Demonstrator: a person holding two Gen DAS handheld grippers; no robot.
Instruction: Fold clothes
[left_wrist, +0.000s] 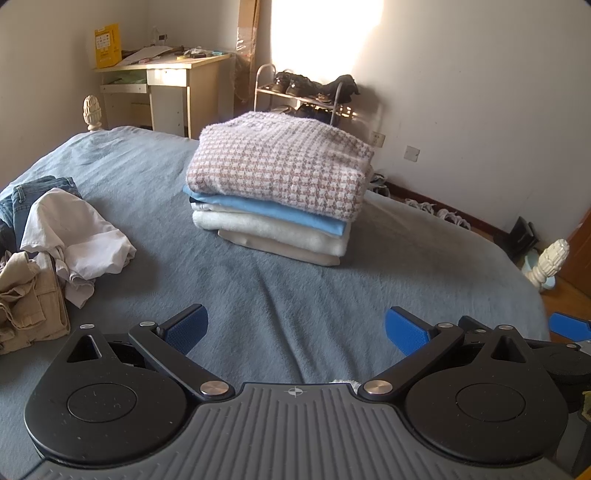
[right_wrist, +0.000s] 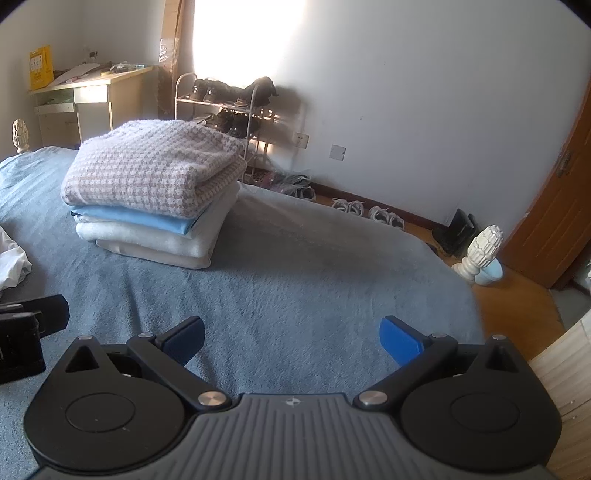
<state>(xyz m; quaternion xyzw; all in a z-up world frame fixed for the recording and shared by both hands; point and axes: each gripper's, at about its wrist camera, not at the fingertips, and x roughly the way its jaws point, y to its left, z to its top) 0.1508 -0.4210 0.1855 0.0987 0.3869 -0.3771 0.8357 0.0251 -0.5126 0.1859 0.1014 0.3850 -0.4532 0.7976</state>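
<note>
The left gripper (left_wrist: 295, 328) was held low over the blue-grey bed cover (left_wrist: 295, 295), its blue-padded fingers (left_wrist: 404, 334) spread wide with nothing between them. The right gripper (right_wrist: 291, 338) was held the same way just beside it, fingers (right_wrist: 400, 339) set wide apart and empty; one of its blue pads could be seen at the right edge of the left wrist view.

A stack of folded clothes (left_wrist: 280, 192) was seen on the bed ahead of both grippers, well apart from them. A houndstooth knit (left_wrist: 284, 162) in pink, grey and white lay on top, a light blue garment (left_wrist: 273, 212) under it, then a white one (left_wrist: 273, 230) and a cream one (left_wrist: 280, 247) at the bottom.

To the left on the bed, a heap of unfolded clothes was shown: a crumpled white shirt (left_wrist: 77, 236), blue jeans (left_wrist: 26, 203) behind it and a beige garment (left_wrist: 29, 306) in front, the three touching one another. Only an edge of the white shirt was caught in the right wrist view.

Beyond the bed, a table (left_wrist: 166, 74) with papers and a yellow box (left_wrist: 107, 44) was set against the wall, and a shoe rack (left_wrist: 299, 92) stood in bright sunlight. Carved white bedposts (left_wrist: 550, 262) marked the bed's corners, and a wooden door (right_wrist: 554, 206) was visible at the right.
</note>
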